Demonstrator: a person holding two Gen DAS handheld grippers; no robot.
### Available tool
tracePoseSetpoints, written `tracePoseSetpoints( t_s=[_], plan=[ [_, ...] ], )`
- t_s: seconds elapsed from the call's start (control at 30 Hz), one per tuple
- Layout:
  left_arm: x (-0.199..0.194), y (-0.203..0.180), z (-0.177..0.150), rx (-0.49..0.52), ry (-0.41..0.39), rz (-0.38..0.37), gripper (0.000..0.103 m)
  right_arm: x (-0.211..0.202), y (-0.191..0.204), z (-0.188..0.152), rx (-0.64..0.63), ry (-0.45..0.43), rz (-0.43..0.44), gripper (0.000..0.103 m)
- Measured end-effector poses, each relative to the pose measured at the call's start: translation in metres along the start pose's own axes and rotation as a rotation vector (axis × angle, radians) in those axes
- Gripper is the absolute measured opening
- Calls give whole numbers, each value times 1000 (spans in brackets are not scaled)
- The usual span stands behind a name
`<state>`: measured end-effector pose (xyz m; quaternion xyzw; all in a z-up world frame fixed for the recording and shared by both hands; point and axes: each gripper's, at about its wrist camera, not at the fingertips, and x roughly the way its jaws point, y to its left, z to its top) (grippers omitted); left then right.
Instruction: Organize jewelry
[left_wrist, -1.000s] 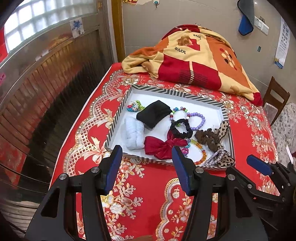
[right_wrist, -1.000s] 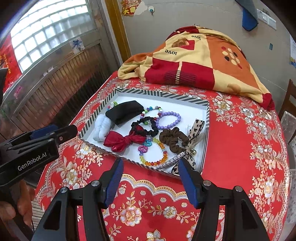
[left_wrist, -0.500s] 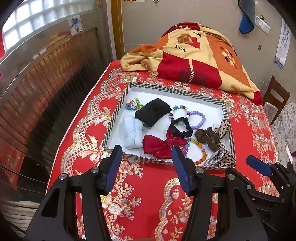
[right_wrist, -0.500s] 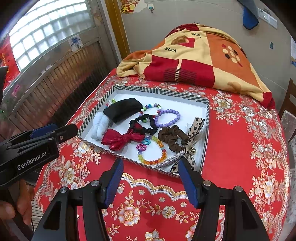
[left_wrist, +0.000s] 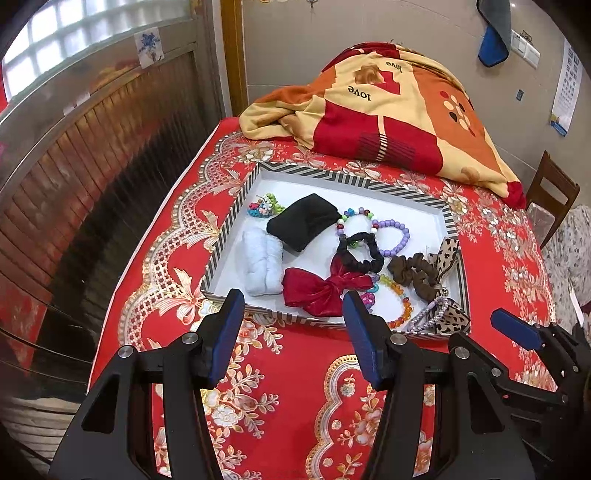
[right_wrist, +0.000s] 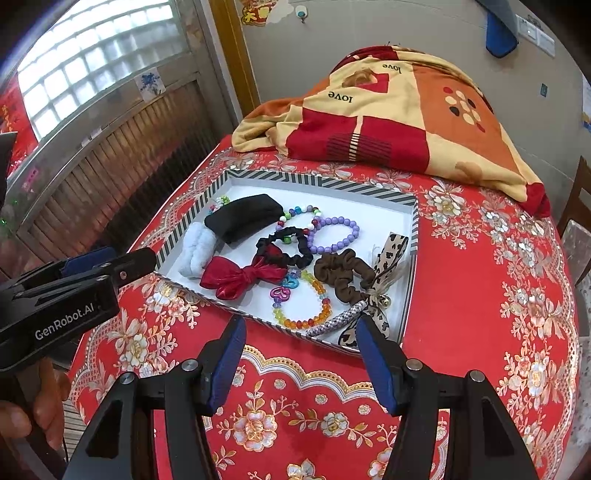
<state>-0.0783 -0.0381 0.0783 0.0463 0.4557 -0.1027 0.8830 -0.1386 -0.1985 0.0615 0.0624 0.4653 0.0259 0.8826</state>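
Jewelry and hair pieces all lie inside the striped tray (left_wrist: 236, 218) on the red worktop (left_wrist: 280, 373), and from this alone I cannot tell whether they are jumbled and waiting to be sorted or already gathered there.

At the tray's left sit a small bead cluster (left_wrist: 264, 206), a white scrunchie (left_wrist: 263, 266) and a black fabric piece (left_wrist: 304, 221). My left hand-held gripper (left_wrist: 291, 314) hovers near the tray's near edge, released, jaws wide with nothing between them, lined up over the red bow (left_wrist: 323, 291). The bow overlaps a black scrunchie (left_wrist: 364, 253); just beyond lie a multicolour bead bracelet (right_wrist: 301, 214) and a purple bead bracelet (left_wrist: 393, 236). Further right an orange bead bracelet (right_wrist: 306, 306) touches a brown scrunchie (right_wrist: 341, 277), with a leopard bow (right_wrist: 388, 266) and a silver band (right_wrist: 338, 319) against the right wall. My right hand-held gripper (right_wrist: 299, 330) is also released and empty, near that corner.

If I lift anything, I judge tangles to be the danger: I would pinch one loose edge, rise slowly, and watch for neighbours dragging.
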Motion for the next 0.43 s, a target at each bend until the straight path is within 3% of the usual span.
tracePoseSetpoints(
  t_s=[0.43],
  plan=[
    [4,-7,-1,11,-2,0,55,-3,-21,-4,27,-28,-13,60]
  ],
)
